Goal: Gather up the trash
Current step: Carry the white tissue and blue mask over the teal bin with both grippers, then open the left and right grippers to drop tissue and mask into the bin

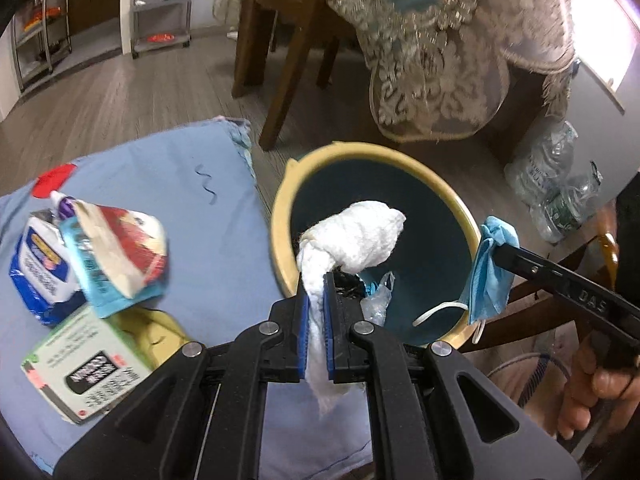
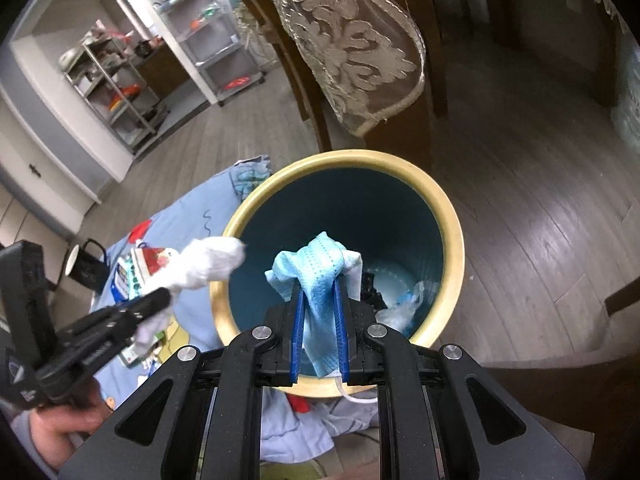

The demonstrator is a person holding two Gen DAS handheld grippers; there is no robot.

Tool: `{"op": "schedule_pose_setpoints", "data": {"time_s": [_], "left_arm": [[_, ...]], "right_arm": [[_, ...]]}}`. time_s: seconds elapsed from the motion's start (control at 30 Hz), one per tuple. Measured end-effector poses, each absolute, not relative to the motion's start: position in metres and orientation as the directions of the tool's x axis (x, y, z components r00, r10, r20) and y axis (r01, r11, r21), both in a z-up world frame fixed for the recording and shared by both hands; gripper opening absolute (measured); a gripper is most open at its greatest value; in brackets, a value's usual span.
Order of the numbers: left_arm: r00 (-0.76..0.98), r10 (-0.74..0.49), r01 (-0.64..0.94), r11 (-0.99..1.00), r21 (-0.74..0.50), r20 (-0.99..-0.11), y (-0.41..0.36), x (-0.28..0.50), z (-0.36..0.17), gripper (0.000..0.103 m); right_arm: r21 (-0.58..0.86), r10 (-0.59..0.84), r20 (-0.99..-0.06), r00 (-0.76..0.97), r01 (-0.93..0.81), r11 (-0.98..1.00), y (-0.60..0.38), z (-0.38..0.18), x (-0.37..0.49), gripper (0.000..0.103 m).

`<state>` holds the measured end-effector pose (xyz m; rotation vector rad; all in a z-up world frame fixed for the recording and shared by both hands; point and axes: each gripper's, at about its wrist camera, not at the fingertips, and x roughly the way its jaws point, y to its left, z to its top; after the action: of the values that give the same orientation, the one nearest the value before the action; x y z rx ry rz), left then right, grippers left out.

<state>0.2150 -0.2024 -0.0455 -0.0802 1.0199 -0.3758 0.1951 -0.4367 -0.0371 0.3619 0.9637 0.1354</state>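
One bin; one tissue wad, one mask, each in jaws.

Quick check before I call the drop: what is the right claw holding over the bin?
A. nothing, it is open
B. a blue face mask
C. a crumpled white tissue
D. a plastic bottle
B: the right claw is shut on the blue face mask, which hangs over the open bin; the white tissue is in the left claw.
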Motion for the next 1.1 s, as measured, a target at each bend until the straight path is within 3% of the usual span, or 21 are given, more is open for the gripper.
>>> {"op": "schedule_pose_setpoints", "data": {"time_s": [0.23,0.3,0.37,0.4,0.57,0.6,0.77,0.97,1.1], "left_arm": [[0.421,-0.339,0.276,0.932,-0.237,-0.841,-0.221,0.226,-0.062,0.008],[0.418,-0.344,0.275,0.930,-0.244,-0.841,-0.223,0.228,-0.063,0.017],[0.425,-0.347,0.278,0.929,-0.244,-0.836,-0.222,0.228,-0.062,0.049],[0.438,-0.349,0.282,0.929,-0.242,-0.828,-0.221,0.226,-0.061,0.055],[0.446,-0.367,0.285,0.923,-0.259,-0.816,-0.214,0.222,-0.057,0.060],[0.452,-0.370,0.281,0.923,-0.264,-0.812,-0.210,0.219,-0.055,0.060],[0.485,-0.358,0.287,0.927,-0.241,-0.798,-0.195,0.207,-0.046,0.069],[0.530,-0.329,0.293,0.936,-0.196,-0.782,-0.170,0.189,-0.035,0.079],[0.557,-0.303,0.266,0.947,-0.179,-0.774,-0.142,0.175,-0.031,0.081]], "right_arm": [[0.375,0.274,-0.777,0.566,0.067,0.925,-0.437,-0.043,0.203,0.015],[0.380,0.275,-0.778,0.566,0.073,0.922,-0.437,-0.044,0.206,0.015],[0.380,0.273,-0.779,0.565,0.078,0.922,-0.437,-0.044,0.206,0.015],[0.379,0.272,-0.779,0.564,0.078,0.922,-0.437,-0.045,0.207,0.015],[0.376,0.268,-0.783,0.562,0.083,0.923,-0.435,-0.046,0.209,0.019],[0.378,0.270,-0.783,0.561,0.084,0.922,-0.436,-0.046,0.210,0.021],[0.385,0.282,-0.783,0.554,0.077,0.920,-0.436,-0.047,0.210,0.049],[0.366,0.271,-0.784,0.558,0.063,0.928,-0.431,-0.044,0.209,0.065],[0.354,0.267,-0.788,0.555,0.055,0.933,-0.429,-0.043,0.208,0.069]]}}
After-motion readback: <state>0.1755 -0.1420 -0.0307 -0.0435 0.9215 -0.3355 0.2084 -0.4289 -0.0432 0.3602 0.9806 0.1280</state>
